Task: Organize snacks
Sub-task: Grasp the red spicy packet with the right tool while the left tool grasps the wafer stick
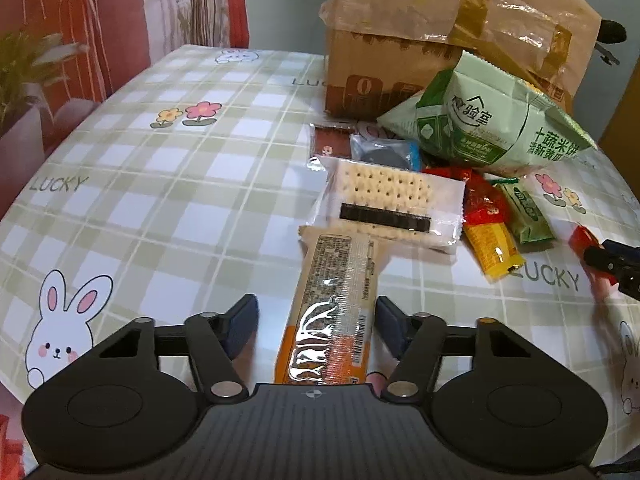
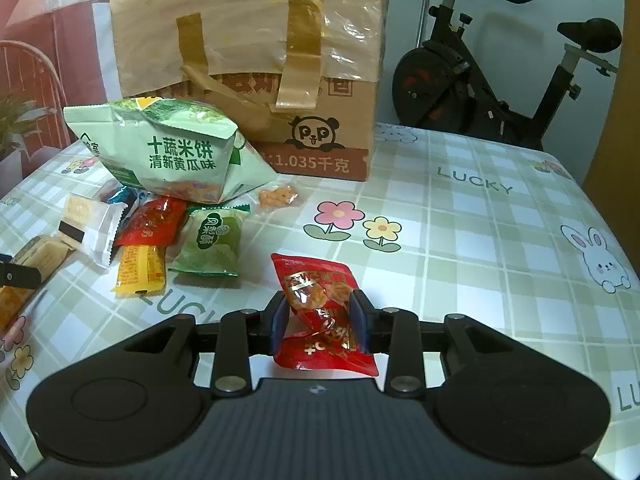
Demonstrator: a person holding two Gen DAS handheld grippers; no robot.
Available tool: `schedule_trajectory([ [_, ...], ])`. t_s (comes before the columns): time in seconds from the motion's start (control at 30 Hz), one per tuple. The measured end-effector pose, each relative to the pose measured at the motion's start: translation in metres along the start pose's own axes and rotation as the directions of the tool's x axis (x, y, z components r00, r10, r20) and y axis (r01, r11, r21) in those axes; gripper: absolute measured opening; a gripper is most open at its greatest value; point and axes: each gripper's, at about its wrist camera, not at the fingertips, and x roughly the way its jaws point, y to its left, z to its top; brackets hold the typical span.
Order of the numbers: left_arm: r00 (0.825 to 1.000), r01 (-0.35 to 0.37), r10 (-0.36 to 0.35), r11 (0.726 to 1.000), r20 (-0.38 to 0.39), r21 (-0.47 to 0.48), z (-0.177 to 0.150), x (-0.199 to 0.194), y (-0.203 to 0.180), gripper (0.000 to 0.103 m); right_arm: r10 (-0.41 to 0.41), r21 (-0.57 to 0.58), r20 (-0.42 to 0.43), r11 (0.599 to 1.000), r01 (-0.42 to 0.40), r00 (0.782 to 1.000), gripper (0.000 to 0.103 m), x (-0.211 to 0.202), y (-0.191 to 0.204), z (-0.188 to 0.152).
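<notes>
Nearest the right gripper (image 2: 319, 322), a small crinkled red foil snack packet (image 2: 320, 312) sits pinched between its blue pads, jaws closed well in and pressing both sides so the wrapper buckles; the packet lies well in front of the taped brown cardboard box (image 2: 256, 76), on the check-patterned tablecloth (image 2: 460, 240).

The left gripper (image 1: 316, 320) stands about half open astride a long, orange-ended biscuit bar in clear-backed wrapper (image 1: 334, 304), also in front of the box. The right pad looks to be at the wrapper's edge; the left pad stands clear, so nothing is gripped yet.

To grip well, I would centre the bar between the pads before closing, and close on its firm middle rather than the crimped end. The bar's far end touches or overlaps a white-wrapped cracker pack with a black stripe (image 1: 384, 208), so a straight pull back toward the gripper seems safer than a sideways sweep.

Further toward the box lie a red-and-yellow sachet (image 1: 490, 232), a small green wrapped cake (image 1: 526, 214) and a large pale-green rice-cracker bag (image 1: 488, 124) leaning just before the box.
</notes>
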Motion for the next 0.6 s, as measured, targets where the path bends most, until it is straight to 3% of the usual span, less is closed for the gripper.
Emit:
schedule_trajectory([
  [0.1, 1.000, 0.010, -0.010, 1.000, 0.008, 0.003, 0.001, -0.001, -0.001, 0.041, -0.008, -0.007, -0.004, 1.000, 0.008, 1.000, 0.041, 0.002, 0.001, 0.001],
  [0.3, 1.000, 0.005, -0.005, 1.000, 0.022, -0.012, 0.000, -0.005, 0.000, 0.040, -0.024, -0.004, -0.029, 1.000, 0.024, 0.999, 0.050, 0.008, 0.001, 0.000],
  [0.43, 0.999, 0.016, -0.015, 0.999, 0.037, -0.031, -0.001, -0.014, 0.003, 0.039, -0.029, -0.009, -0.029, 1.000, 0.029, 0.999, 0.050, 0.007, 0.001, -0.001],
  [0.5, 0.999, 0.021, -0.020, 0.999, 0.047, -0.039, 0.000, -0.019, 0.005, 0.039, -0.030, -0.011, -0.033, 1.000, 0.029, 0.999, 0.046, 0.007, 0.002, 0.000],
  [0.57, 0.998, 0.031, -0.028, 0.998, 0.061, -0.047, 0.000, -0.024, 0.006, 0.039, -0.018, -0.017, -0.017, 1.000, 0.017, 1.000, 0.034, 0.001, 0.002, 0.002],
  [0.6, 0.997, 0.034, -0.031, 0.998, 0.068, -0.049, 0.000, -0.026, 0.007, 0.039, -0.014, -0.015, -0.008, 1.000, 0.014, 1.000, 0.033, -0.002, 0.003, 0.003],
])
